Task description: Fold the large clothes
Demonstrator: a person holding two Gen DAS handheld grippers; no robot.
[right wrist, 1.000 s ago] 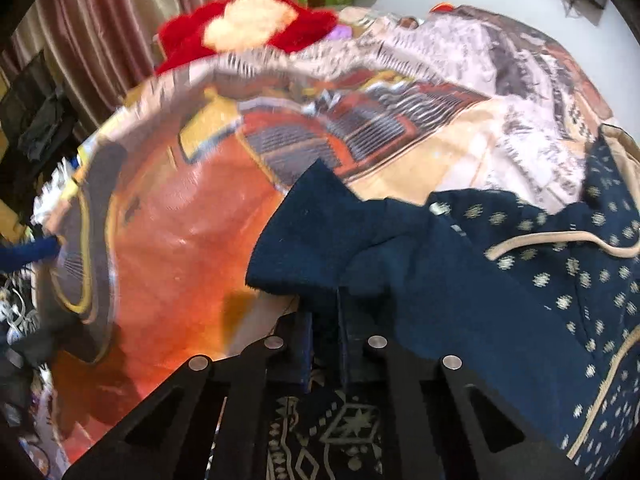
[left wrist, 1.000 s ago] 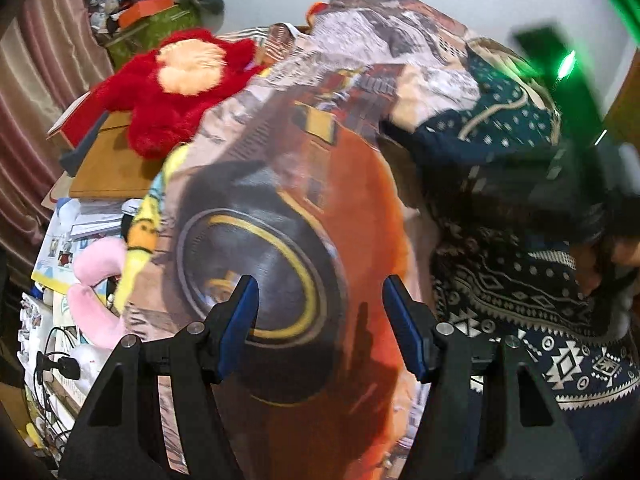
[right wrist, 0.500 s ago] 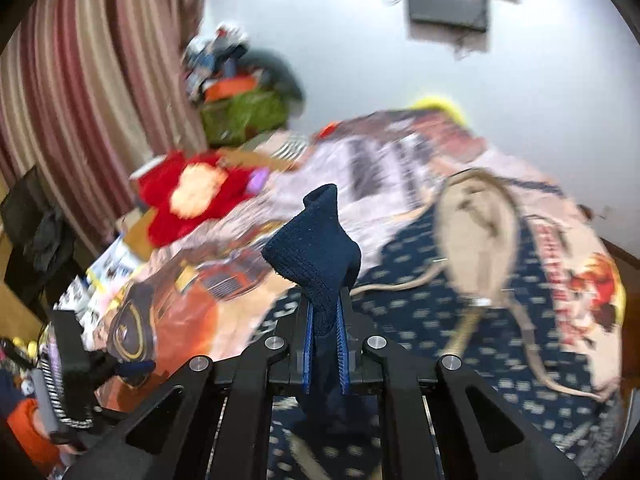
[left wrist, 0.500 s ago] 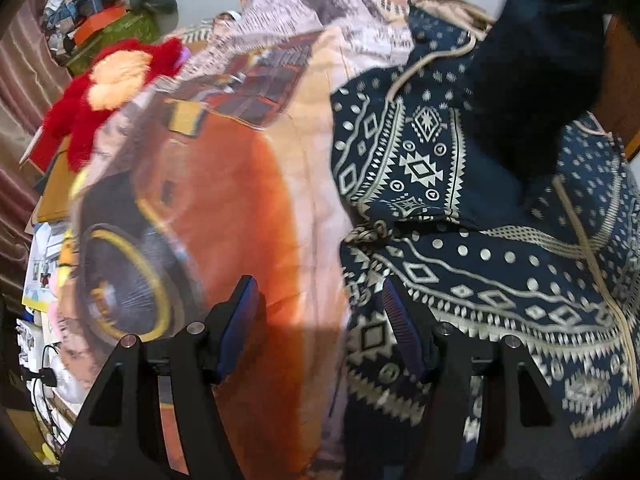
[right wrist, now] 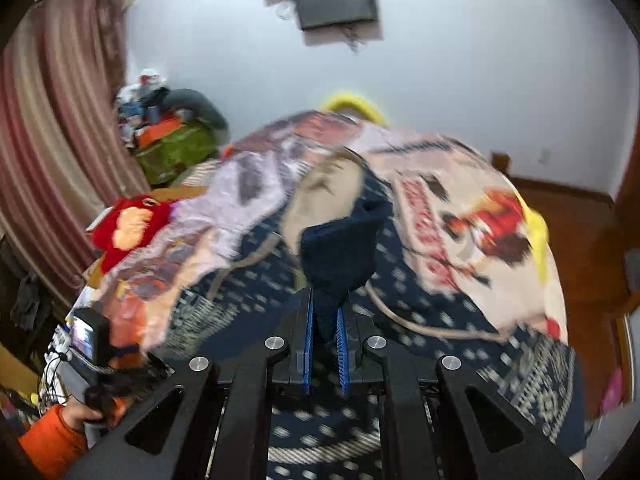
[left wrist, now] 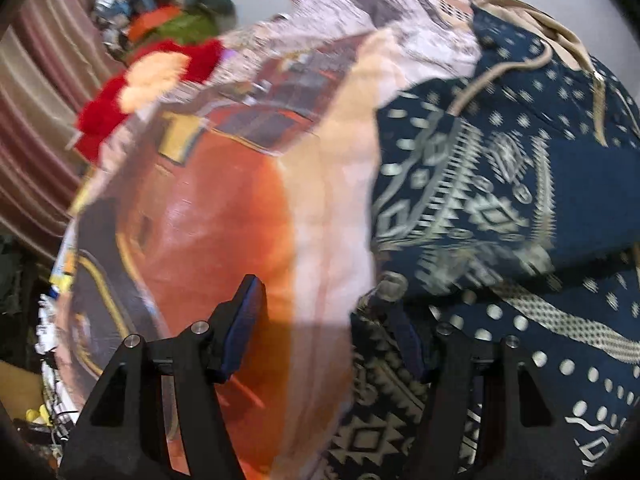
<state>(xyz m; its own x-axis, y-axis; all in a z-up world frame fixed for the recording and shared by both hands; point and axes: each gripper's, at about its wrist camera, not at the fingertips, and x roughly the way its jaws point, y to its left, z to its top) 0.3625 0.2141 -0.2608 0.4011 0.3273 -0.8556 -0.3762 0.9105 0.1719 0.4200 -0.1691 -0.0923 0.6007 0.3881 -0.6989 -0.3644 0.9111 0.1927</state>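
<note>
While writing blurs, right claw (right wrist: 324,344) pinching navy hoodie (right wrist: 340,256)

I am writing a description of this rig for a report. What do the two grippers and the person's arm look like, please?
Both grippers are matte black, with angular arms, triangular cut-outs and silver round bolts. The left gripper and the right gripper have blue finger pads; the right one's pads are ribbed. In the right wrist view, a hand in an orange sleeve grips a grey handle.
</note>
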